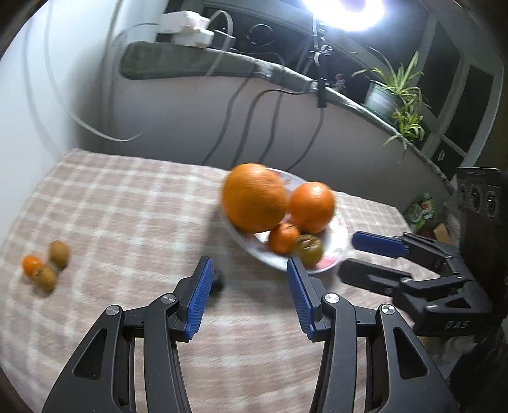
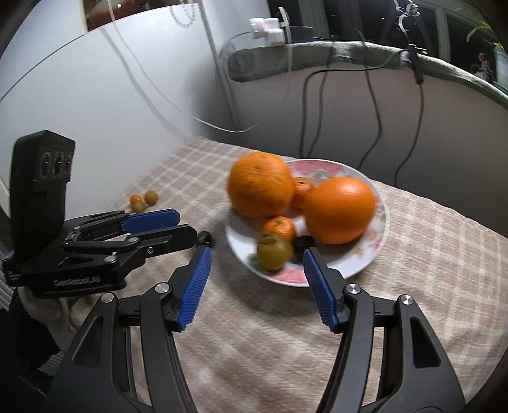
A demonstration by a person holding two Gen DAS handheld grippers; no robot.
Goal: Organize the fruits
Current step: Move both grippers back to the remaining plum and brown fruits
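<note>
tablecloth (image 2: 428, 254): woven checked cloth, matt | plate (image 2: 379, 228): glossy glazed | oranges (image 2: 338, 209): dimpled, slightly shiny

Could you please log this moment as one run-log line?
left gripper: open, empty | right gripper: open, empty | plate: two oranges, small fruits | cloth: three small fruits loose

A lived-in room of a home. The surface (image 2: 412, 254) wears a soft checked cloth, and beyond the left gripper (image 1: 247, 286) a flowered plate (image 2: 377, 235) holds fruit. Farther off, a cloth-covered windowsill (image 1: 190, 63) carries a potted plant (image 1: 397, 92), white chargers (image 1: 187, 27) and trailing cables (image 1: 270, 127) before a dark window (image 1: 451, 63).
</note>
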